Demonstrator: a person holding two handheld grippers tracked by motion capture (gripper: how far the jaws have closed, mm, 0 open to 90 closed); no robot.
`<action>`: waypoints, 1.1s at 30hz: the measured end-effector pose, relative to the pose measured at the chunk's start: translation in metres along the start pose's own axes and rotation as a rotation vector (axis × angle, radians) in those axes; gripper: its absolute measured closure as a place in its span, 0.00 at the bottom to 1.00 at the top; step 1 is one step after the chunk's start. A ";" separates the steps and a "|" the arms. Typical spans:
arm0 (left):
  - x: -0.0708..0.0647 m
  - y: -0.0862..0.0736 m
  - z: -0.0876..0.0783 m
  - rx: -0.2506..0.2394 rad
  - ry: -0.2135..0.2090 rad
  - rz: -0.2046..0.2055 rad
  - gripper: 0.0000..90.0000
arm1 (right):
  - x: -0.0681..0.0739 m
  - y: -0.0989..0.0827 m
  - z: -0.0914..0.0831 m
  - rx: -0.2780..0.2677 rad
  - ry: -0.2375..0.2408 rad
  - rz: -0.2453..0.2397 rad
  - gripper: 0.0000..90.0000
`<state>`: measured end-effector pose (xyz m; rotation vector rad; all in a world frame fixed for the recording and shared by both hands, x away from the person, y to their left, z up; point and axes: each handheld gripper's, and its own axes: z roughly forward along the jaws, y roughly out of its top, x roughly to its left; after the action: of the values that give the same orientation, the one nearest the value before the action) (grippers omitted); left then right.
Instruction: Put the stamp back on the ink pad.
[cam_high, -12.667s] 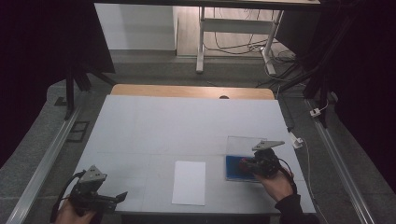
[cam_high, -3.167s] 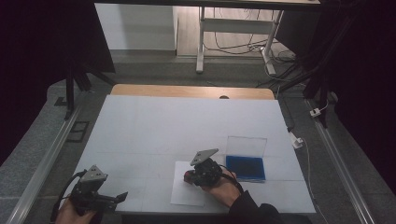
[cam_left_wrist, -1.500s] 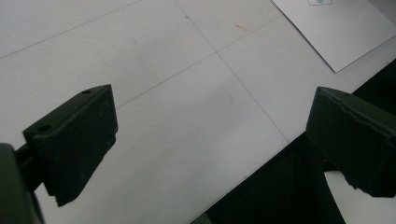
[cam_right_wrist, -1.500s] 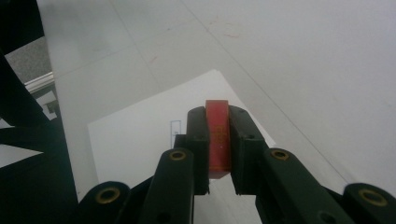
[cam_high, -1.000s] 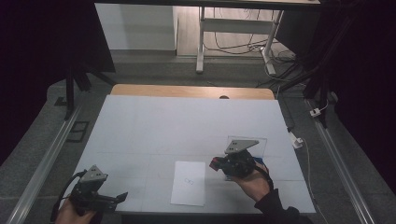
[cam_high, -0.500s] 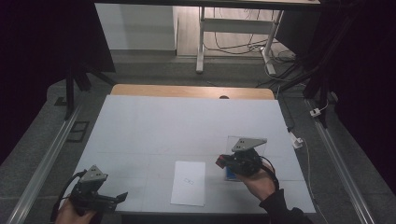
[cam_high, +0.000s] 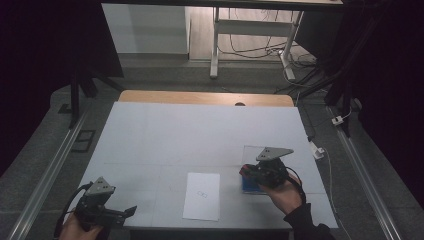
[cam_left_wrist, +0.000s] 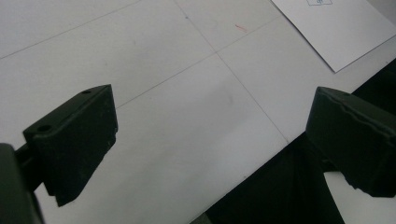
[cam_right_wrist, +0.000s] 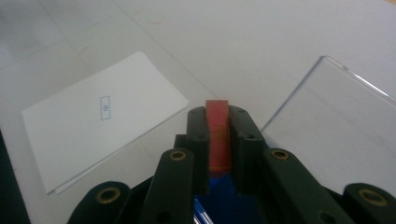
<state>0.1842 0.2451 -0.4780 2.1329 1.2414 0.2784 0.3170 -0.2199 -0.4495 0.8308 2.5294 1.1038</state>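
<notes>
My right gripper (cam_high: 248, 172) is shut on a small red block (cam_right_wrist: 218, 135) that stands upright between its jaws. It hovers at the left edge of a blue pad (cam_high: 250, 187) in a case whose clear lid (cam_right_wrist: 336, 126) lies open behind it. To the left of the pad lies a white sheet of paper (cam_high: 202, 195) with a small boxed mark (cam_right_wrist: 105, 108) near its middle. At the table's near left corner my left gripper (cam_high: 129, 212) rests low and open, with nothing between its jaws; the sheet's corner (cam_left_wrist: 334, 28) lies beyond them.
The white tabletop (cam_high: 200, 135) has a wooden strip (cam_high: 205, 98) along its far edge. Its front edge (cam_left_wrist: 247, 179) runs just under my left gripper. A white plug and cables (cam_high: 317, 150) lie off the table's right side.
Since three seconds ago my right gripper has gone from over the paper rightward to the blue pad, still shut on the red block. The left gripper has stayed put.
</notes>
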 end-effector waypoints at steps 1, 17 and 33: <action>0.000 0.000 0.000 0.000 0.000 0.000 0.03 | -0.001 -0.001 -0.001 -0.002 -0.005 0.006 0.89; 0.000 0.000 0.000 0.000 -0.001 -0.001 0.03 | -0.016 -0.014 -0.011 0.015 -0.060 0.039 0.89; 0.000 0.000 0.000 0.001 -0.001 0.000 0.03 | -0.033 -0.027 -0.022 0.030 -0.112 0.086 0.89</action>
<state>0.1844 0.2450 -0.4780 2.1336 1.2414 0.2767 0.3231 -0.2674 -0.4539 0.9883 2.4442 1.0174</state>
